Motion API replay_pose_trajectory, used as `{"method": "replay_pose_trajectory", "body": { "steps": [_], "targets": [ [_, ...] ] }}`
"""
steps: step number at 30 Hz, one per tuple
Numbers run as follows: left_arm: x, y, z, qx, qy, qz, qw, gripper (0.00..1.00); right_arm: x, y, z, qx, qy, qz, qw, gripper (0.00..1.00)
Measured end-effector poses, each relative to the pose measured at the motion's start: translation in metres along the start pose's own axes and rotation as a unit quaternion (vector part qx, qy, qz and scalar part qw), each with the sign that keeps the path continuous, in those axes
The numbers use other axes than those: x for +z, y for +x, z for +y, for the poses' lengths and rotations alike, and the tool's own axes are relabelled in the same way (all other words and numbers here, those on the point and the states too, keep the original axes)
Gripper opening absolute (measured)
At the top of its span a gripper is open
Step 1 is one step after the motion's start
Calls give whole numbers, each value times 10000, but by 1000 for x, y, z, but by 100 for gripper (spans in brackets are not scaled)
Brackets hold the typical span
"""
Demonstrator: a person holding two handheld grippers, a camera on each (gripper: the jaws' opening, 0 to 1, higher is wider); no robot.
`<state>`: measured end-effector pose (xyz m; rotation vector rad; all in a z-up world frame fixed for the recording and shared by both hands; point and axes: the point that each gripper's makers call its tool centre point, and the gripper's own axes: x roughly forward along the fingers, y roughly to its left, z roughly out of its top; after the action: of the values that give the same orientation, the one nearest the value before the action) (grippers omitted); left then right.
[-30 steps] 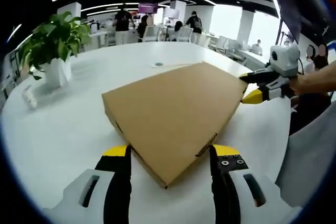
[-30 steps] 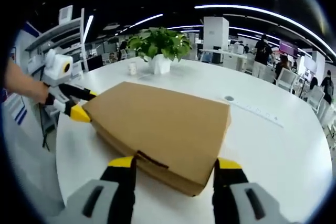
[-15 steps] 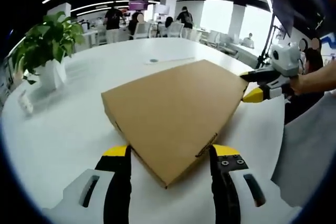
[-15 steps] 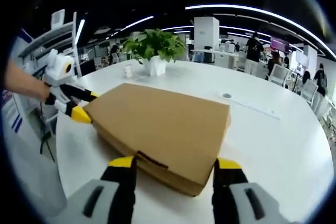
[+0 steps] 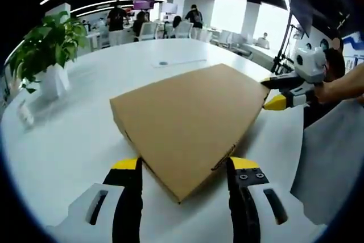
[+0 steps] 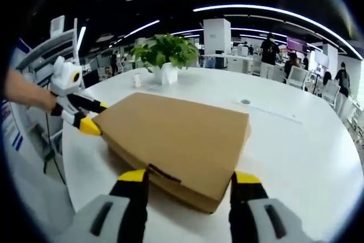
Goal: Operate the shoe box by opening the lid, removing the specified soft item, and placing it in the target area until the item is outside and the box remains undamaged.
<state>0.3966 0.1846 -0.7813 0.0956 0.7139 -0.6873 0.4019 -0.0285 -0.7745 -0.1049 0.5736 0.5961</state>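
In the left gripper view, the left gripper (image 5: 185,166) has its yellow-tipped jaws spread wide, one on each side of a corner of the shoe box (image 5: 187,120). This flat box of smooth brown cardboard lies closed on the glossy white round table (image 5: 74,135). In the right gripper view, the right gripper (image 6: 185,179) is also spread around a box corner, near a potted plant (image 6: 165,55).

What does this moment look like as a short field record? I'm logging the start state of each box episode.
box: closed brown shoe box lying flat on the white table
lid: down, not yet opened
left gripper: open, jaws either side of a box corner
right gripper: open, jaws astride the opposite corner
soft item: not visible
background: potted plant on the table
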Motion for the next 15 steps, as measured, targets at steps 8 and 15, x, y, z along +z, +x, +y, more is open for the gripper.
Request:
{"method": "replay_pose_trajectory", "body": {
  "steps": [8, 15],
  "targets": [
    [-4, -7, 4, -92, 72, 31, 9999, 61, -2, -2, 10, -21, 85, 6, 10000, 54],
    [-9, -14, 8, -143, 112, 65, 9998, 61, -4, -4, 21, -17, 83, 25, 10000, 53]
  ]
}}
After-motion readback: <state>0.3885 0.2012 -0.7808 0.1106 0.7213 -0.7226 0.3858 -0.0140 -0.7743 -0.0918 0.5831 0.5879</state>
